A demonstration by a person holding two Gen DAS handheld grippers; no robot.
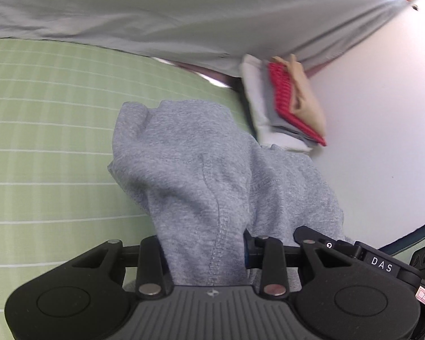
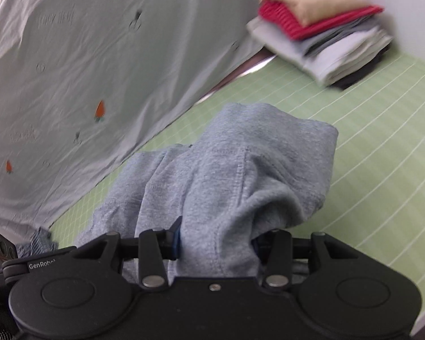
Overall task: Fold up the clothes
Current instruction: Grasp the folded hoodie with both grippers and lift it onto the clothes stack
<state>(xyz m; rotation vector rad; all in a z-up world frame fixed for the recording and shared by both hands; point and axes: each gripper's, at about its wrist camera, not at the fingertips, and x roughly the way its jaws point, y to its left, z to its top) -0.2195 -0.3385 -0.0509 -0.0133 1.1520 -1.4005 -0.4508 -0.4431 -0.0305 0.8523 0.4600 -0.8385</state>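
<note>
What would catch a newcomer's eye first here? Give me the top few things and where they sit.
The grey garment fills the middle of both views, bunched up and clamped in the left gripper and the right gripper over the green grid mat. Next comes the stack of folded clothes at the mat's far corner, red and tan on top. A pale sheet with small orange prints lies beside the mat.

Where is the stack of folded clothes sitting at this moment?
The stack of folded clothes lies at the upper right of the right wrist view, on the far end of the green gridded mat, between the pale carrot-print sheet and the white wall.
</note>
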